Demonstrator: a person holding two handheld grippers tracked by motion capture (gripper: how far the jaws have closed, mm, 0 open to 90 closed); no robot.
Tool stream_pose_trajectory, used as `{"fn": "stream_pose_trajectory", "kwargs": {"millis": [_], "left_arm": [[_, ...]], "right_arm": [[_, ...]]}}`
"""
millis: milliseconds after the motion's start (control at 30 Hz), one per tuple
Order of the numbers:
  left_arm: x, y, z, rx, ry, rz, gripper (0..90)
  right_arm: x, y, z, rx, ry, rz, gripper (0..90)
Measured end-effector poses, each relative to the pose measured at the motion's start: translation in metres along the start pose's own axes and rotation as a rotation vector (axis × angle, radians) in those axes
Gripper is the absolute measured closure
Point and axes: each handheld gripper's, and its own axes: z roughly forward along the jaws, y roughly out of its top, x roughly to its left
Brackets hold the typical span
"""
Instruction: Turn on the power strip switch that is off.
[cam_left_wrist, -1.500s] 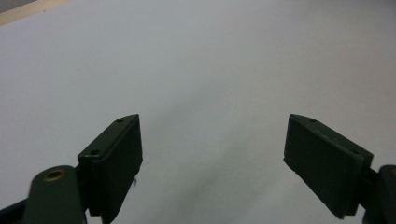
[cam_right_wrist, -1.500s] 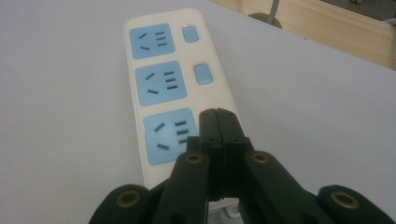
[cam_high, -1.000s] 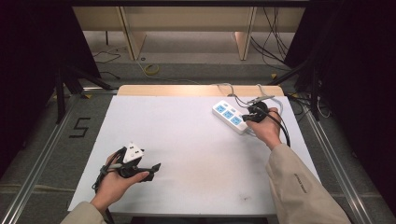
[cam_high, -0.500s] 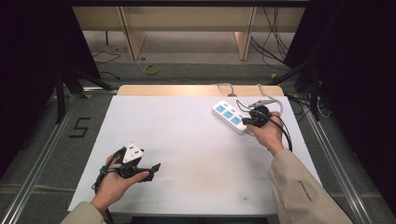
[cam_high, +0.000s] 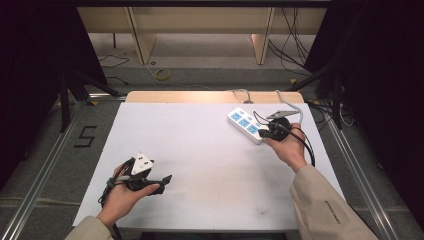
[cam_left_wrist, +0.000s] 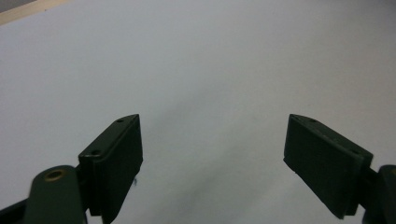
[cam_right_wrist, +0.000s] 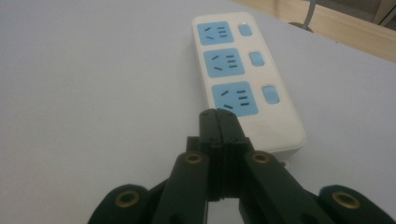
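Since the earlier frames, the right gripper (cam_right_wrist: 223, 122) has slid down the power strip (cam_right_wrist: 246, 77) to its near end, fingers pressed shut and empty over the last blue socket, likely to press or nudge it. Glossy white plastic, rounded corners, at the matte white table's (cam_high: 200, 150) far right. The left gripper (cam_left_wrist: 212, 158) idles, fingers spread apart.

A power strip (cam_high: 246, 125) lies on the table (cam_high: 200, 150) at two o'clock. The right gripper (cam_high: 263, 133) sits at its near end; the left gripper (cam_high: 165, 179) rests well apart at seven o'clock.
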Motion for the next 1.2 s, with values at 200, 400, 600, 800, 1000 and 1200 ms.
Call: {"fn": "stream_pose_trajectory", "kwargs": {"millis": [200,400,600,800,1000,1200], "left_arm": [[0.0,0.0,0.0,0.002,0.0,0.003,19.4],[0.0,0.0,0.0,0.002,-0.001,0.003,19.4],[0.0,0.0,0.0,0.001,0.0,0.003,19.4],[0.0,0.0,-0.001,0.001,-0.001,0.003,19.4],[0.0,0.0,-0.001,0.001,-0.003,0.001,19.4],[0.0,-0.001,-0.001,0.003,-0.004,-0.003,19.3]], "right_arm": [[0.007,-0.008,-0.005,-0.002,0.021,-0.004,90.0],[0.013,-0.014,-0.009,-0.015,0.037,-0.001,89.7],[0.019,-0.017,-0.014,-0.022,0.051,-0.009,88.3],[0.026,-0.023,-0.02,-0.031,0.065,-0.007,85.8],[0.031,-0.031,-0.028,-0.052,0.078,-0.002,80.3],[0.039,-0.042,-0.035,-0.069,0.09,-0.013,69.3]]}}
